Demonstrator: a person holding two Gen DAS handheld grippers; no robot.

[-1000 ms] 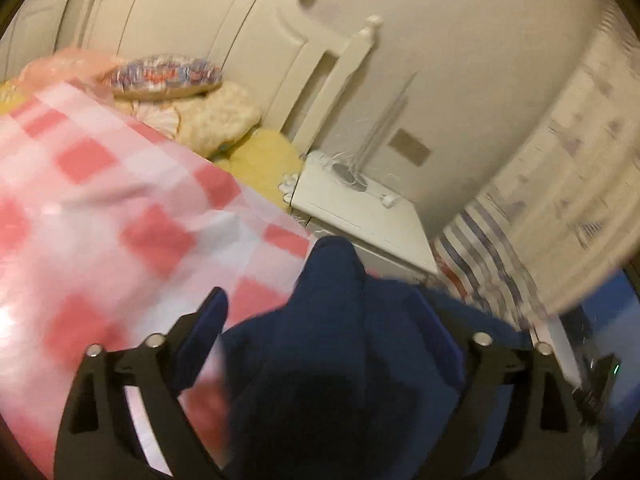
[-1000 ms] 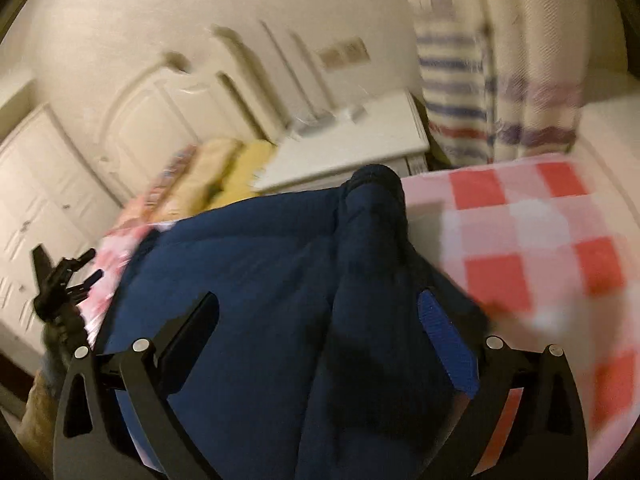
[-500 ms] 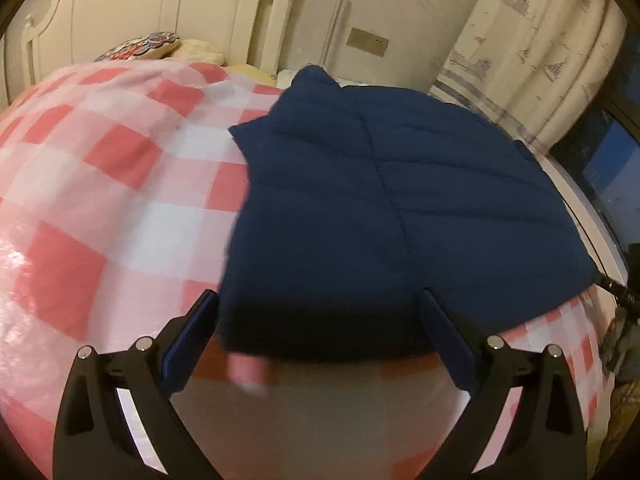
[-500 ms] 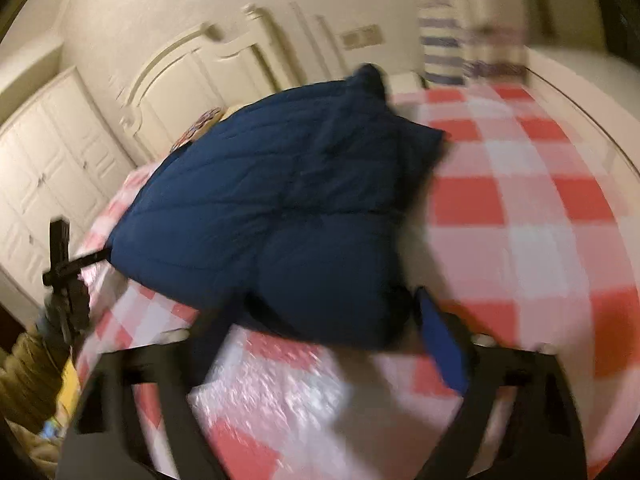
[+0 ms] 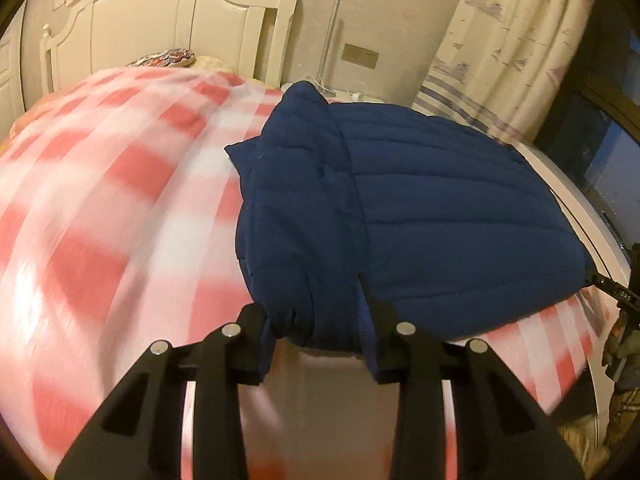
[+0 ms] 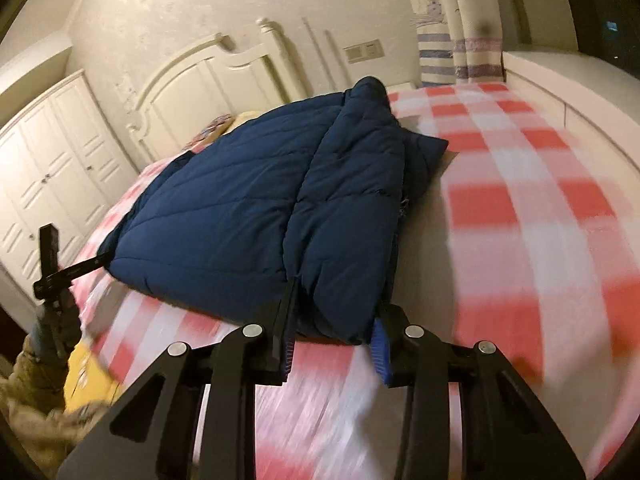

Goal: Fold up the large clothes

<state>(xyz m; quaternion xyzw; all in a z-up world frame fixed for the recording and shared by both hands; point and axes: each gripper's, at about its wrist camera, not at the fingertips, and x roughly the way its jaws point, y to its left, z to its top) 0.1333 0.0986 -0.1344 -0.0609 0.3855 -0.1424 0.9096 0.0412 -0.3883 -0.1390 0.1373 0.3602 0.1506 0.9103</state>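
Observation:
A navy quilted jacket [image 5: 420, 208] lies folded on the red and white checked bed cover [image 5: 100, 208]; it also shows in the right wrist view [image 6: 248, 216]. My left gripper [image 5: 320, 332] is shut on the jacket's near left corner, a rolled sleeve edge. My right gripper [image 6: 334, 334] is shut on the jacket's near right corner. The right gripper shows at the right edge of the left wrist view [image 5: 618, 292], and the left gripper at the left of the right wrist view [image 6: 52, 272].
A white headboard [image 5: 160, 28] and pillows [image 5: 164, 58] stand at the far end. A nightstand [image 5: 356, 96], a curtain [image 5: 500, 40] and a dark window [image 5: 600, 140] are on the right. White wardrobes [image 6: 52, 168] stand left.
Both grippers were open half a second ago at the near edge of the jacket. Now both have closed on its near corners. The views have pulled back slightly.

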